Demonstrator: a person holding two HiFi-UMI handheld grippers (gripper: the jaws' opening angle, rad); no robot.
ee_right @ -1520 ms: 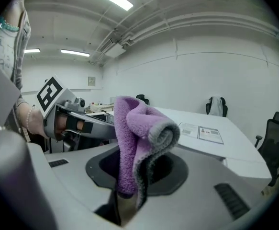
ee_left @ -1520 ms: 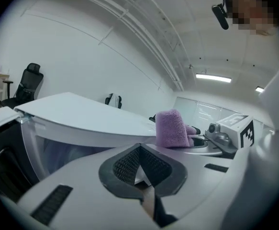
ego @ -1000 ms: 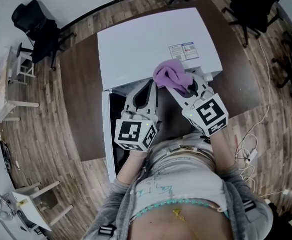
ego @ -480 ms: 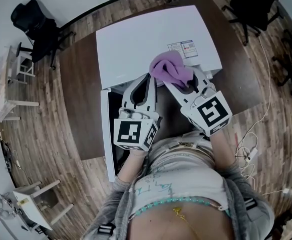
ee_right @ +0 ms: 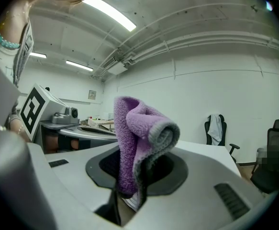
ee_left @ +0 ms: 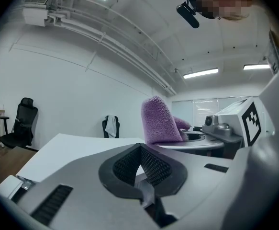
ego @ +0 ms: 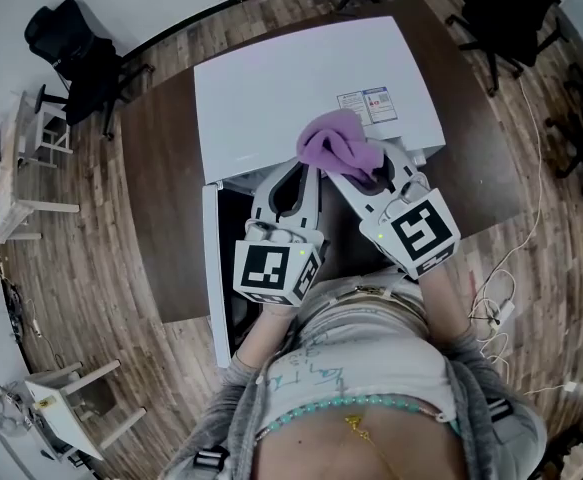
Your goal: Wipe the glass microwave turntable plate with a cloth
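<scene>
My right gripper (ego: 363,168) is shut on a folded purple cloth (ego: 339,146), held just above the front edge of the white microwave (ego: 301,78). In the right gripper view the cloth (ee_right: 139,133) stands up out of the jaws (ee_right: 137,176). My left gripper (ego: 306,173) hangs beside it on the left. Its pads (ee_left: 149,164) are pressed together and it is shut. A thin pale sliver sits at the base of them, and I cannot tell what it is. The cloth (ee_left: 159,121) shows just ahead of it to the right. I cannot make out the glass turntable plate in any view.
The microwave stands on a brown table (ego: 161,168), and its door (ego: 212,268) is swung open toward me on the left. Black office chairs (ego: 76,53) (ego: 511,8) stand around the table. Cables (ego: 496,298) lie on the wooden floor at the right.
The right gripper has lifted the purple cloth slightly. The left gripper has stayed where it was, still shut.
</scene>
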